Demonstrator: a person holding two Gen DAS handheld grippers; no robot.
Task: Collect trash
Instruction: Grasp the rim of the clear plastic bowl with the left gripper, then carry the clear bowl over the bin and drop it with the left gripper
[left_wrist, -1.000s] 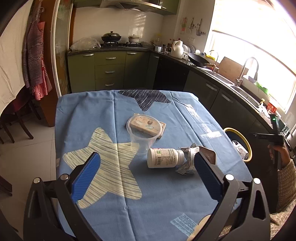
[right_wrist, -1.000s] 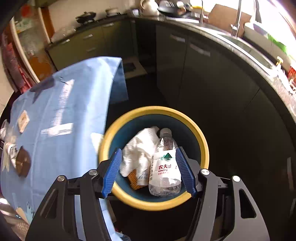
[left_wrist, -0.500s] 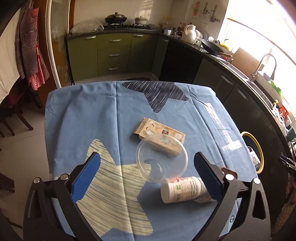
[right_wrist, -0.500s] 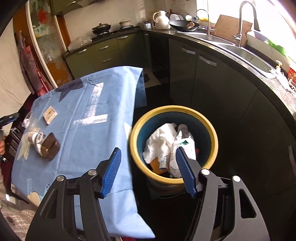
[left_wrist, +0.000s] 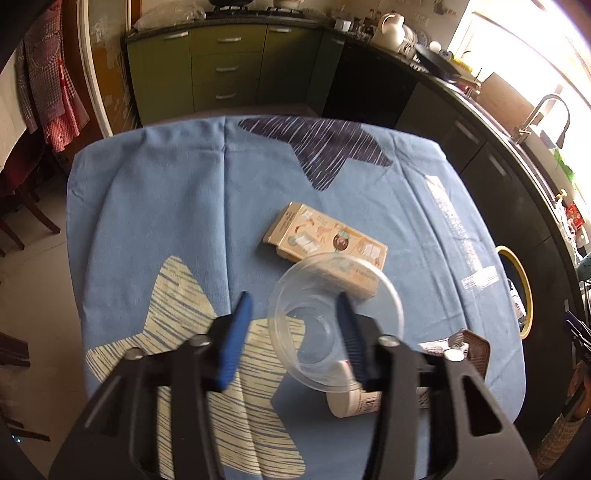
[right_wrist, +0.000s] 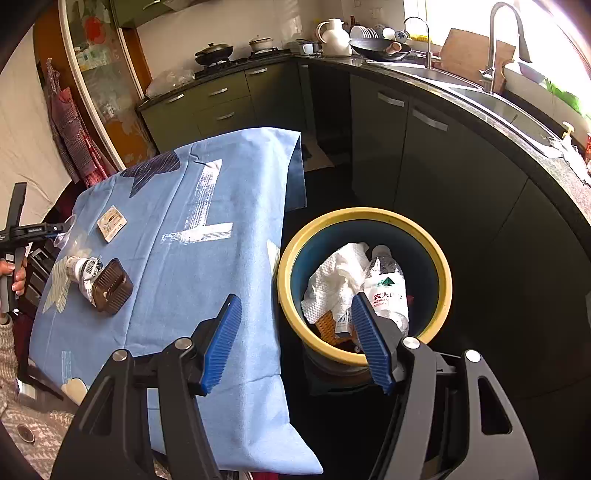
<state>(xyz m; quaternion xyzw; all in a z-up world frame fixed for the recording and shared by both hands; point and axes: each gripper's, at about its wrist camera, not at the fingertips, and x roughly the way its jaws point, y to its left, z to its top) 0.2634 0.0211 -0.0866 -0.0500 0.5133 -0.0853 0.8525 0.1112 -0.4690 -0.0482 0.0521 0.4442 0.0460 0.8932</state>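
Clear plastic cup (left_wrist: 334, 321) stands upright on the blue star-print tabletop (left_wrist: 166, 206), open mouth up, thin see-through wall, empty, round base visible through it. It sits near-centre of the tabletop, just in front of a flat tan carton (left_wrist: 325, 240) lying on the cloth. Left gripper (left_wrist: 293, 325) jaws closing, blue pads blurred; its right finger is inside the cup mouth, its left finger outside the cup's left wall, so the wall is between them; pads not pressing it yet as far as can be seen.

A white pill bottle (left_wrist: 351, 400) lies on its side at the near right of the cup, partly behind the gripper finger, with a brown ribbed tray (left_wrist: 476, 345) just beyond it.

Right wrist view adds what the left lacks: the inside of the yellow-rimmed bin (right_wrist: 443, 273) on the floor right of the tabletop, holding a crumpled white paper towel (right_wrist: 336, 277) and a clear water bottle (right_wrist: 386, 291). Right gripper (right_wrist: 295, 343) hangs above the bin's near edge, jaws partly apart, nothing between them. Same view shows a hand (right_wrist: 14, 275) on the left gripper's handle at far left.
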